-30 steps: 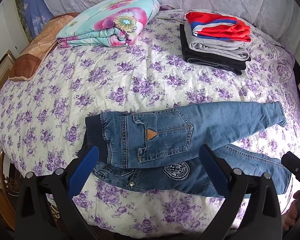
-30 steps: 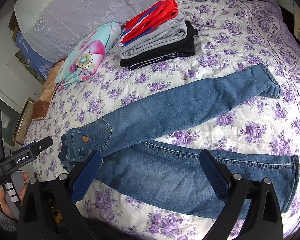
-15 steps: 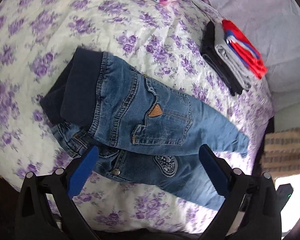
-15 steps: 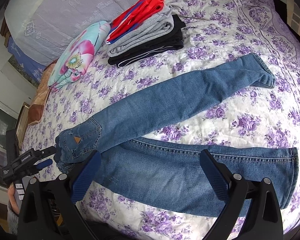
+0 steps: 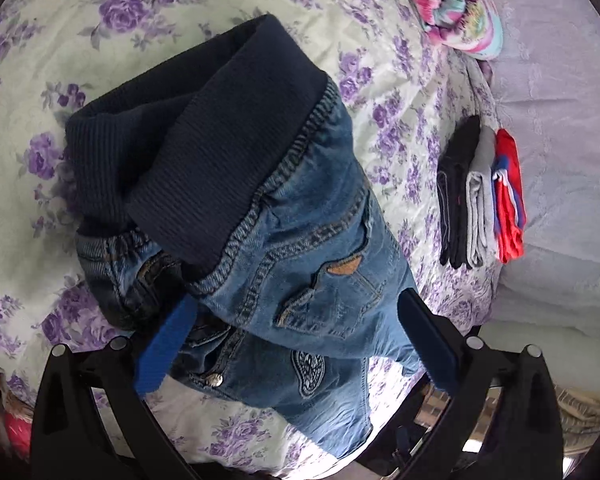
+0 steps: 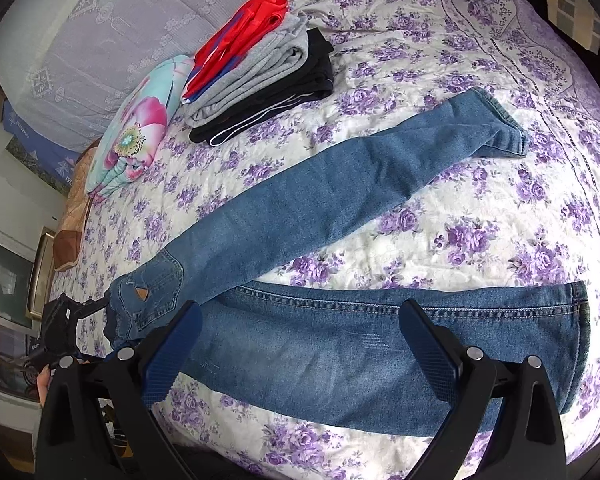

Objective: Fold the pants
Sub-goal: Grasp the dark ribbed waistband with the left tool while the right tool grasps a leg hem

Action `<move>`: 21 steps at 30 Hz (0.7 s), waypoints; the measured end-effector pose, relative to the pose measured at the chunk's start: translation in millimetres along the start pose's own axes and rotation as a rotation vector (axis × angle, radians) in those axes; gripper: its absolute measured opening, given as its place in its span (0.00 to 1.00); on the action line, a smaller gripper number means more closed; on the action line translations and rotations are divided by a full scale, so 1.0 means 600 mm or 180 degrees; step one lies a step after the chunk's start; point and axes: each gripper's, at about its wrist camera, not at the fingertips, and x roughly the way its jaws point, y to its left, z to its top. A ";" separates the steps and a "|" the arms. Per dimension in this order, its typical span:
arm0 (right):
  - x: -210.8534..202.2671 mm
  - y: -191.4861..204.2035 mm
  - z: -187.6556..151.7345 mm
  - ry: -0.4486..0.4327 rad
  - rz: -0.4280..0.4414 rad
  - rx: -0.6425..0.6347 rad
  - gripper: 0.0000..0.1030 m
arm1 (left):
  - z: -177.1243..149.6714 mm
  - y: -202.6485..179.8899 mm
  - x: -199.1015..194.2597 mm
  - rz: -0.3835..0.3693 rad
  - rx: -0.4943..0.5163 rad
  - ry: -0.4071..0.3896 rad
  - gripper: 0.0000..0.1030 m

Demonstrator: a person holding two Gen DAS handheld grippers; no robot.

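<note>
Blue jeans (image 6: 320, 216) with a dark ribbed waistband (image 5: 204, 152) lie on a purple-flowered bedspread (image 6: 500, 220), legs spread in a V, the far leg crossing over the near one. My left gripper (image 5: 296, 344) is open, close over the waist and back pocket (image 5: 332, 280), with fabric between its fingers. My right gripper (image 6: 300, 348) is open, just above the near leg (image 6: 380, 352). The left gripper also shows in the right wrist view (image 6: 66, 332) at the waist end.
A stack of folded clothes (image 6: 260, 72), red on top, then grey and black, sits at the back of the bed. A folded flowered quilt (image 6: 136, 136) lies beside it. The bed edge runs close under both grippers.
My left gripper has swung down and in close over the waistband, turning its view. My right gripper has crept a little closer to the near leg. The jeans have not moved.
</note>
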 end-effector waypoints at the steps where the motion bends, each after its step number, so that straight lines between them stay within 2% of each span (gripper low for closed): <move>1: 0.003 -0.003 0.002 0.0005 0.0009 0.0025 0.96 | 0.002 -0.001 0.007 0.0072 -0.0055 -0.0024 0.95; 2: 0.006 -0.007 0.004 0.0008 0.0002 0.0047 0.96 | -0.001 -0.004 0.010 0.0120 -0.0093 -0.0070 0.94; 4: 0.009 -0.012 0.007 -0.0010 -0.0023 0.0049 0.96 | -0.011 -0.024 -0.002 0.0069 0.0044 -0.0210 0.73; 6: 0.006 -0.026 0.016 -0.0105 -0.0062 0.0033 0.96 | -0.012 -0.053 -0.009 0.0186 0.0295 -0.0309 0.70; 8: 0.002 -0.055 0.028 -0.0280 -0.0082 0.0110 0.96 | -0.002 -0.071 0.001 0.0346 0.0484 -0.0275 0.70; 11: 0.017 -0.133 0.054 -0.0431 0.0191 0.0616 0.96 | 0.017 -0.056 0.024 0.0381 0.0276 -0.0137 0.67; 14: 0.048 -0.213 0.076 -0.0486 0.0660 0.1387 0.96 | 0.028 -0.042 0.022 0.0310 0.0101 -0.0136 0.58; 16: 0.073 -0.252 0.092 -0.0537 0.0814 0.1770 0.96 | 0.032 -0.036 0.015 0.0290 0.0075 -0.0142 0.47; 17: 0.086 -0.262 0.102 -0.0537 0.0819 0.1838 0.96 | 0.037 -0.037 0.011 0.0295 0.0069 -0.0145 0.41; 19: 0.110 -0.274 0.126 -0.0526 0.0745 0.1843 0.91 | 0.038 -0.033 0.001 0.0224 0.0002 -0.0148 0.36; 21: 0.137 -0.279 0.153 -0.0501 0.0782 0.1796 0.76 | 0.031 -0.036 -0.003 0.0177 0.0022 -0.0184 0.27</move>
